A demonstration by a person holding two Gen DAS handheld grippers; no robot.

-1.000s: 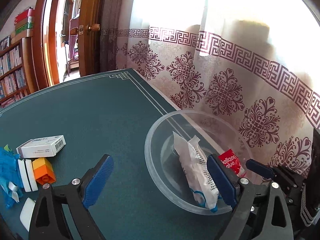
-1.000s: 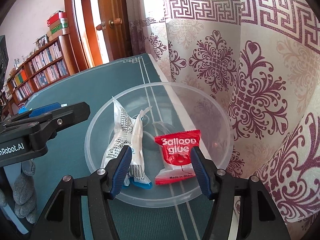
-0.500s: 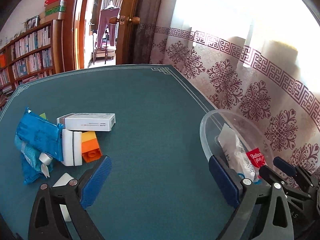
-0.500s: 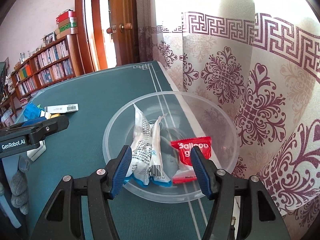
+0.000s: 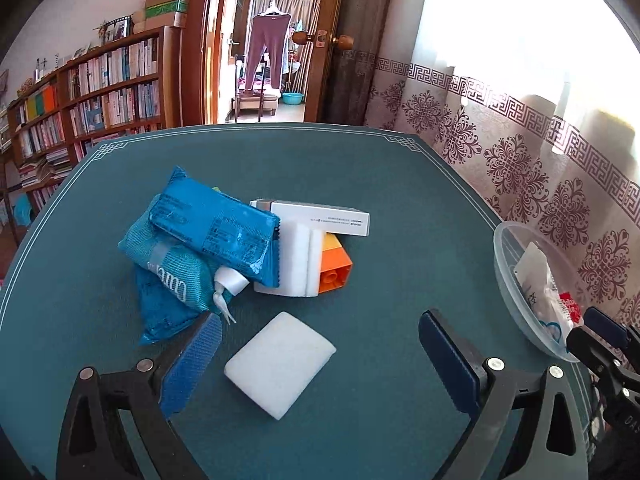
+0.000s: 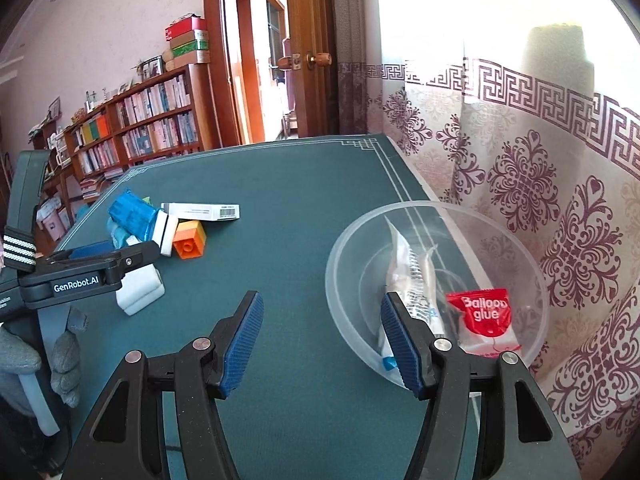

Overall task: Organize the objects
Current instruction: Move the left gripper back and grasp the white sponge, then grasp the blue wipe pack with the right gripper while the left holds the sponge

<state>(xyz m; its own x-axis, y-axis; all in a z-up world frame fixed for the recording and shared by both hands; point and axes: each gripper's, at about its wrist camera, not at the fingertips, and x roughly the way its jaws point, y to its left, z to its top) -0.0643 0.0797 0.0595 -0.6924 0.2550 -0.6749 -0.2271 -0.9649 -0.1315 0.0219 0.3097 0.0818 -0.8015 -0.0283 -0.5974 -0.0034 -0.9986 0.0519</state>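
A clear plastic bowl at the table's right edge holds a white packet and a red balloon glue sachet; the bowl also shows in the left wrist view. A pile lies mid-table: blue packs, a long white box, white blocks and an orange brick. A white sponge lies apart, between the pads of my open, empty left gripper. My right gripper is open and empty, just left of the bowl.
The green table ends at a patterned curtain on the right. A bookshelf and an open door lie beyond the far edge. The left gripper's body shows at the left of the right wrist view.
My left gripper has swung left from the bowl to the pile and now frames the white sponge. My right gripper has drawn back and left from over the bowl. Both stay open.
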